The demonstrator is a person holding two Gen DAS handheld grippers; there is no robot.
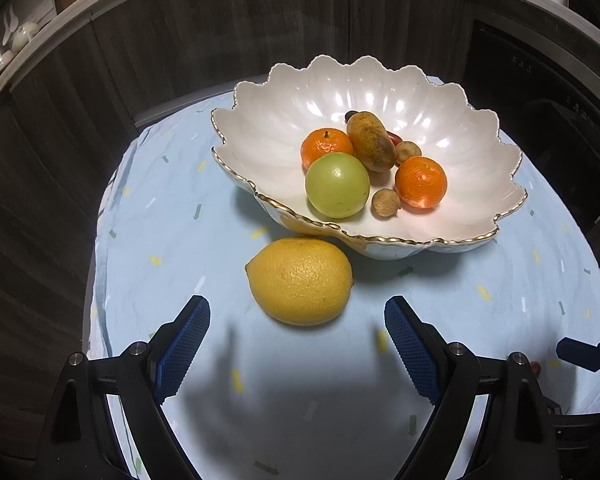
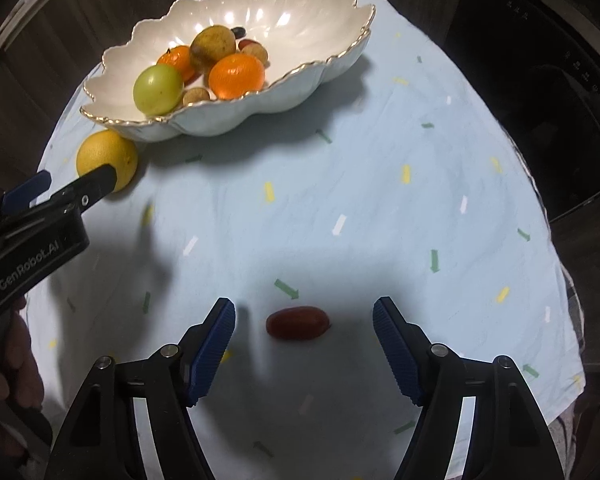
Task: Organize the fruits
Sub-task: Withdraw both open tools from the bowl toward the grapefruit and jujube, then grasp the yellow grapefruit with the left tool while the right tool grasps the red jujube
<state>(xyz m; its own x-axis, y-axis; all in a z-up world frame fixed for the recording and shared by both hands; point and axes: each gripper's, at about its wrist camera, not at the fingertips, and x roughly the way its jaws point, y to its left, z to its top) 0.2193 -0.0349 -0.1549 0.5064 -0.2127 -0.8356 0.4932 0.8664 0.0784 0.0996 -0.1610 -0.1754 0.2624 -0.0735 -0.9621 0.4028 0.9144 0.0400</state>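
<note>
Left gripper (image 1: 297,310) wide open, empty, lined up on lemon (image 1: 300,280) beside scalloped bowl (image 1: 260,128); right gripper (image 2: 304,316) wide open, empty, straddling red grape tomato (image 2: 298,322) for pickup.

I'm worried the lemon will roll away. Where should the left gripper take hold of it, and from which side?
Grip the lemon across its broad middle, coming straight forward and down from the near side. The open left gripper already faces it. The lemon's pointed tip faces left, and the bowl sits close behind, so closing on the left and right flanks is likely steadiest.
</note>
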